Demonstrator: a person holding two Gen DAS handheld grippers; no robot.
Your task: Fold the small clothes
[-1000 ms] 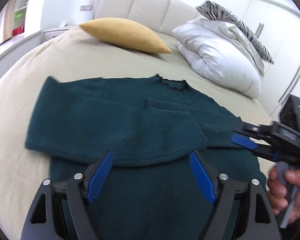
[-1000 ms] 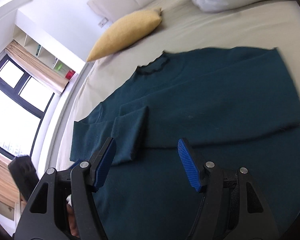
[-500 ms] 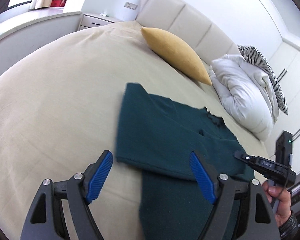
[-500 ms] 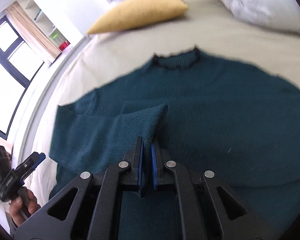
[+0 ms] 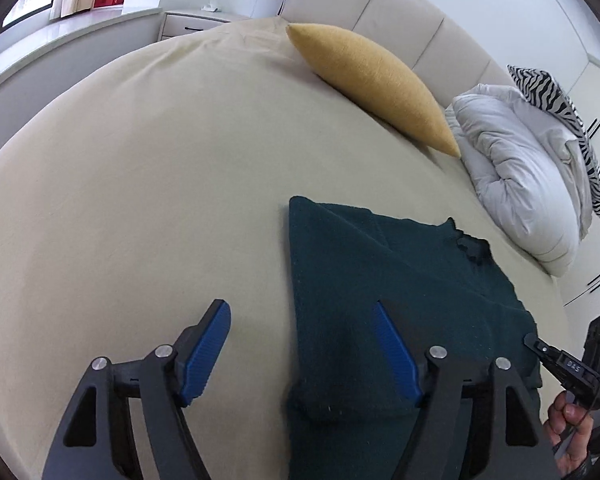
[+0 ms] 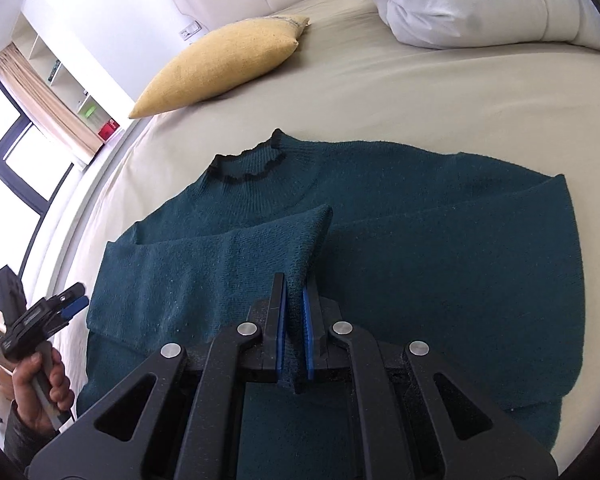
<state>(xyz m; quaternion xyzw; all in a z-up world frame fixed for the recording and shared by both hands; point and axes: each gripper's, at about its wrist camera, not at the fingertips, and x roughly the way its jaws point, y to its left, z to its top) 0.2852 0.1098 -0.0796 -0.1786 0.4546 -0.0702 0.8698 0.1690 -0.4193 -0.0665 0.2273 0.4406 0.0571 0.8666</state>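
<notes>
The dark green sweater (image 6: 380, 240) lies flat on the beige bed (image 5: 140, 160), with its collar (image 6: 246, 162) toward the headboard; the yellow pillow (image 6: 220, 64) and the white duvet (image 5: 520, 168) are well apart from it, so the cloth has free space around for folding; both sleeves are already laid across the chest, and this makes the garment narrower, which looks like a preparation for the next fold

The right gripper (image 6: 295, 312) has its two blue pads pressed together on the cuff end of the left sleeve (image 6: 220, 264), near the middle of the body; the knit stands up in a small ridge between the pads, so the grip looks firm; the judgement is that this sleeve is being placed or corrected on the chest, and the cuff is thick enough that it should not slip out easily

The left gripper (image 5: 300, 350) has its fingers wide apart and holds nothing; it hovers over the left side edge of the sweater, one pad above the bare sheet and the other above the cloth; whether it touches the fabric is not possible to tell; probably it waits to take this edge
</notes>
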